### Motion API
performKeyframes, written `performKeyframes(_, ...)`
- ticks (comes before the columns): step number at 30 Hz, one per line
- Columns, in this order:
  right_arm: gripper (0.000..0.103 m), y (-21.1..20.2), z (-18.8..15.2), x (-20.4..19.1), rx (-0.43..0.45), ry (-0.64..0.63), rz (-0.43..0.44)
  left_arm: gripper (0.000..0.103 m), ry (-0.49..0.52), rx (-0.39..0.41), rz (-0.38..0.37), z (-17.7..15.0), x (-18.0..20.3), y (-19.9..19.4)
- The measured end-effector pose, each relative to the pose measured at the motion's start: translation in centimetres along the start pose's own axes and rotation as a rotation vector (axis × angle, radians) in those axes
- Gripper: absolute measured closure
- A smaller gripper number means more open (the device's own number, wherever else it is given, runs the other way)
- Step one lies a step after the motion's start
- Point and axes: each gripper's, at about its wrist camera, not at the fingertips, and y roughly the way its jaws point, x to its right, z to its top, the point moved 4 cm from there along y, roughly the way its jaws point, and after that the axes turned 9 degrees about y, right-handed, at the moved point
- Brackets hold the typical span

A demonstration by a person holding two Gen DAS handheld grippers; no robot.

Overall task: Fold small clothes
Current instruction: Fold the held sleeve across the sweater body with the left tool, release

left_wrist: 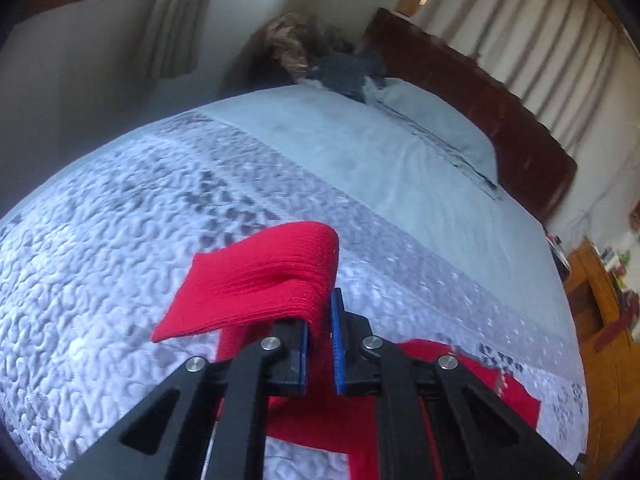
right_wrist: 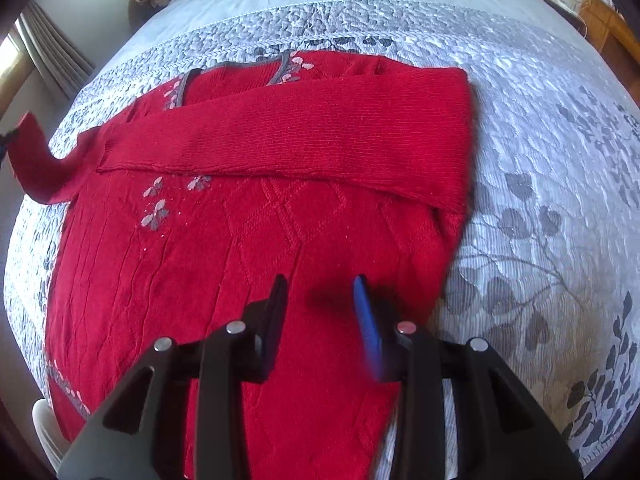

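A red knit sweater [right_wrist: 240, 248] with grey and pink flower trim lies flat on the bed. One sleeve [right_wrist: 304, 136] is folded across its chest. The other sleeve [right_wrist: 36, 160] is lifted at the far left. In the left wrist view my left gripper [left_wrist: 319, 312] is shut on that red sleeve's cuff [left_wrist: 256, 276] and holds it above the bed, with the cuff draped over to the left. My right gripper [right_wrist: 320, 292] is open and empty, just above the sweater's lower body.
The bed has a white-grey quilted cover [right_wrist: 540, 208] with leaf prints and a pale blue sheet [left_wrist: 360, 148]. A dark wooden headboard [left_wrist: 480, 92], pillow [left_wrist: 440, 120], curtains and a wooden cabinet [left_wrist: 608, 320] stand around it.
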Motion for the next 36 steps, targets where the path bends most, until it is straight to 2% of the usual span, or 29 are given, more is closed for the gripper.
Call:
performKeyframes(4,0.069,-1.0,-0.6,0.5,0.02,0.0,0.007,0.094,0.118,-0.019,-0.091,-0.7,8.8,0.8)
performKeyframes(8,0.069,-1.8,-1.1,0.9,0.039,-0.009,0.004,0.094,0.197,-0.058,-0.187,-3.5,17.4,2.6)
performKeyframes(13,0.069,-2.4,-1.4,1.9,0.047,-0.002,0.014,0.094,0.241,-0.144,-0.266,-8.3,24.5,5.8)
performKeyframes(16,0.069,-2.5,-1.7,2.6,0.046,0.013,0.021,0.094,0.284,-0.189,-0.283,-11.2,27.9,8.0)
performKeyframes(18,0.068,-2.3,-1.9,3.1,0.04,0.025,0.023,0.093,0.308,-0.248,-0.291,-13.4,29.7,10.0)
performKeyframes(21,0.068,-1.8,-2.2,3.4,0.024,0.044,0.037,0.09,0.349,-0.327,-0.235,-16.2,30.3,12.8)
performKeyframes(23,0.065,-1.5,-2.5,3.5,0.015,0.047,0.036,0.081,0.374,-0.369,-0.211,-17.3,29.8,13.4)
performKeyframes(24,0.065,-1.4,-2.6,3.5,0.013,0.046,0.035,0.073,0.381,-0.368,-0.207,-17.5,29.4,12.9)
performKeyframes(25,0.065,-1.3,-2.7,3.5,0.01,0.043,0.031,0.071,0.39,-0.359,-0.21,-17.5,29.0,12.1)
performKeyframes(26,0.065,-1.1,-2.8,3.4,0.005,0.038,0.022,0.064,0.408,-0.346,-0.217,-17.3,28.6,11.0)
performKeyframes(27,0.065,-0.9,-2.9,3.4,-0.003,0.032,0.006,0.054,0.437,-0.324,-0.22,-17.0,28.0,9.5)
performKeyframes(29,0.063,-0.8,-2.8,3.4,-0.011,0.033,-0.003,0.045,0.476,-0.281,-0.199,-16.1,26.5,7.0)
performKeyframes(32,0.063,-1.3,-2.4,2.5,-0.009,0.037,0.022,0.045,0.49,-0.251,-0.133,-14.9,22.9,5.1)
performKeyframes(35,0.063,-1.8,-1.9,0.3,-0.019,0.02,0.068,0.047,0.492,-0.313,0.046,-14.5,17.7,6.7)
performKeyframes(36,0.063,-1.7,-1.8,-0.9,-0.025,-0.003,0.076,0.048,0.48,-0.339,0.077,-14.5,16.4,7.5)
